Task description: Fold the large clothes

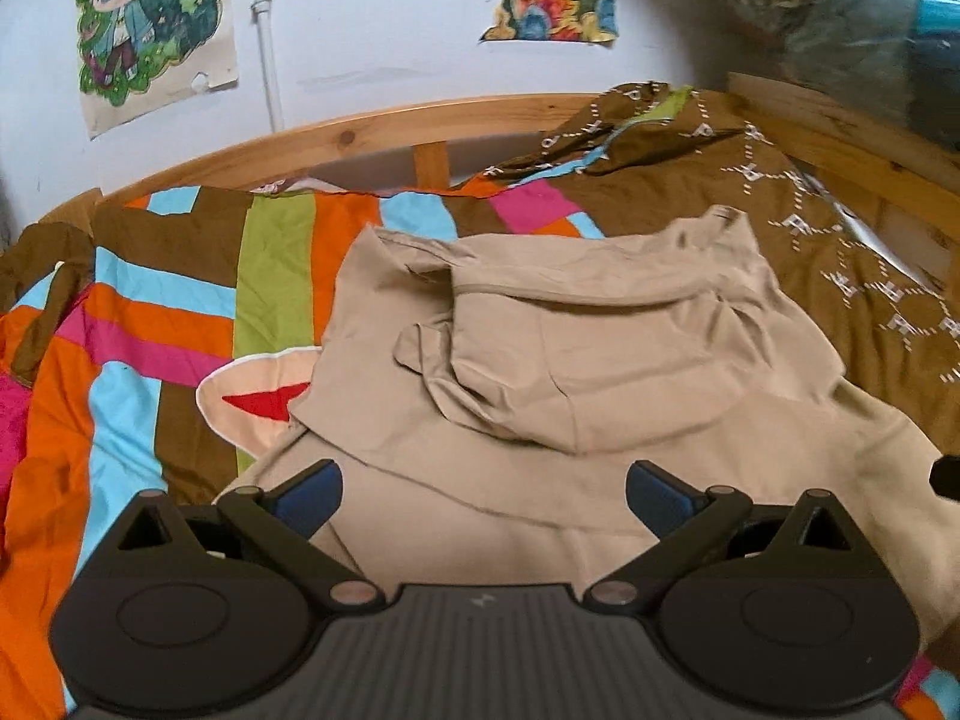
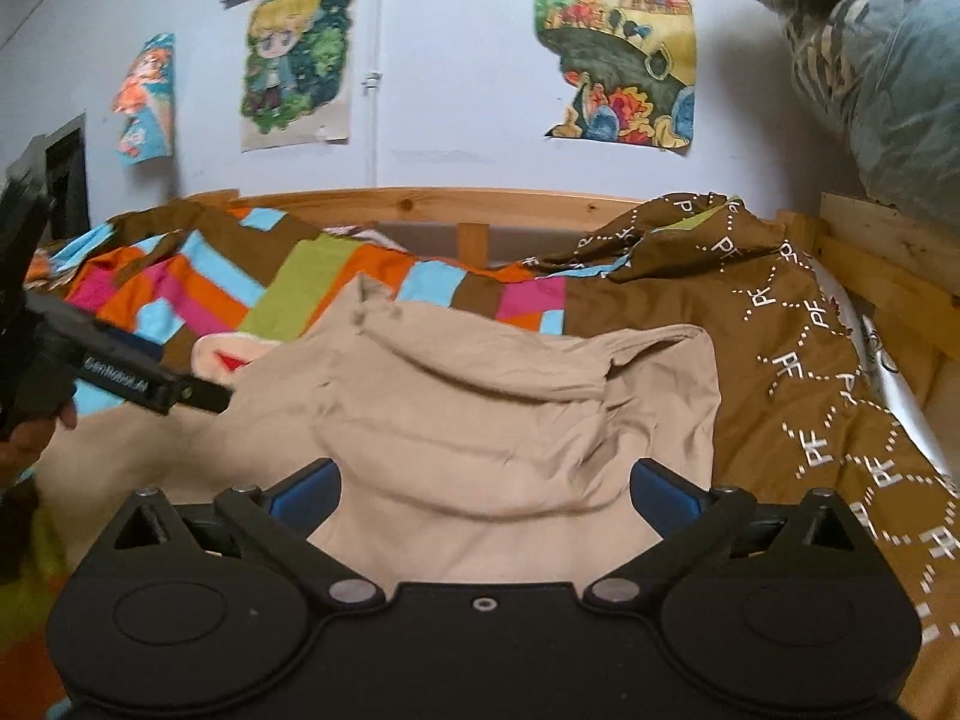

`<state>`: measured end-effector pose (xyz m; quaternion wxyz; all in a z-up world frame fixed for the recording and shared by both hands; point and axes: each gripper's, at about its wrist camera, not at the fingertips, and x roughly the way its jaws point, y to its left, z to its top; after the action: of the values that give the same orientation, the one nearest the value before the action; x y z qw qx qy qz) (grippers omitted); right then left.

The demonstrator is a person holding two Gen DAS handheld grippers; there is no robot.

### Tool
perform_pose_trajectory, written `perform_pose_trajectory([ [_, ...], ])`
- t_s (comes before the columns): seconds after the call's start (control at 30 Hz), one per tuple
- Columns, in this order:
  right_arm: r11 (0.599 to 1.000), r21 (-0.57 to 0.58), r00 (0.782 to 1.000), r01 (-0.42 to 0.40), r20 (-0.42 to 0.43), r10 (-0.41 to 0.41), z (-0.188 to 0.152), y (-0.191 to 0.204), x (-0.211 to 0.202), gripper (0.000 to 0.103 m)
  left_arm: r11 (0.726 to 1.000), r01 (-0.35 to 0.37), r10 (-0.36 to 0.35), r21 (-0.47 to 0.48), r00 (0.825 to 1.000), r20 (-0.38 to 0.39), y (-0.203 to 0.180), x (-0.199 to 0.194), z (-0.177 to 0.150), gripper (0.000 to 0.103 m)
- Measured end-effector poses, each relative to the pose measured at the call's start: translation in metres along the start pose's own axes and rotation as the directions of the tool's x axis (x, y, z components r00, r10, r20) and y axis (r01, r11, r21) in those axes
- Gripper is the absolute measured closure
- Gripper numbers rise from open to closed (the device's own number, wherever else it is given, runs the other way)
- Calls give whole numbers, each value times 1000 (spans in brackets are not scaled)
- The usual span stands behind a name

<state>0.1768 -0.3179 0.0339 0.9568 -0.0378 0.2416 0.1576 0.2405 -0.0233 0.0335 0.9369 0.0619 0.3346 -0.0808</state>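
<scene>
- The beige hoodie (image 1: pixel 600 372) lies spread on the patchwork quilt (image 1: pixel 180 312), its hood (image 1: pixel 576 360) flopped over the upper back; it looks soft and rumpled, with a sleeve (image 1: pixel 384 300) drawn in across the body on the hoodie's left side.
- By the look of it the folding is only partly done: the sleeves seem gathered in, but the body is not yet doubled over.
- The left gripper (image 1: pixel 483 495) hangs over the near part of the hoodie, its blue pads (image 1: pixel 309 495) spread wide with nothing between them, probably readying to take a hem or side edge.
- The right gripper (image 2: pixel 486 495) hovers over the hoodie too, just below the hood, equally spread and grasping nothing; the cloth beneath it shows shallow creases.
- In the right wrist view the left gripper appears left of the hoodie, held by a hand (image 2: pixel 27 444).
- Beyond the hoodie runs the wooden bed rail (image 2: pixel 456 201); right of the hoodie is a brown patterned cover (image 2: pixel 798 360).
- Behind the hoodie, posters (image 2: pixel 618 42) hang on the wall.
</scene>
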Motion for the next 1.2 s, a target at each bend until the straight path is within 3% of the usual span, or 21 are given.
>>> perform_pose_trajectory([
  [0.2,998,2,998,55,-24,-55,-27,31,-40,1,1000,24,-24,12,999,-37,-7,-13,-38,1],
  [0.4,995,95,987,37,-157,-22,-72,43,-45,1,995,88,-82,55,991,-106,-9,-15,-93,1],
  [0.63,995,-92,948,-31,-319,0,-101,66,-15,1,984,129,-108,122,980,-166,-17,-19,-126,1],
  [0.77,967,-248,933,-60,-359,-34,-121,80,-4,1,971,134,-101,198,981,-168,-30,-20,-133,1],
  [1.03,946,-324,974,26,-206,-97,-123,80,2,2,943,136,-94,303,984,-149,-51,-17,-135,1],
  [1.2,986,-162,997,40,-52,-49,-104,59,-7,3,916,76,-36,394,993,-109,-64,-13,-135,1],
])
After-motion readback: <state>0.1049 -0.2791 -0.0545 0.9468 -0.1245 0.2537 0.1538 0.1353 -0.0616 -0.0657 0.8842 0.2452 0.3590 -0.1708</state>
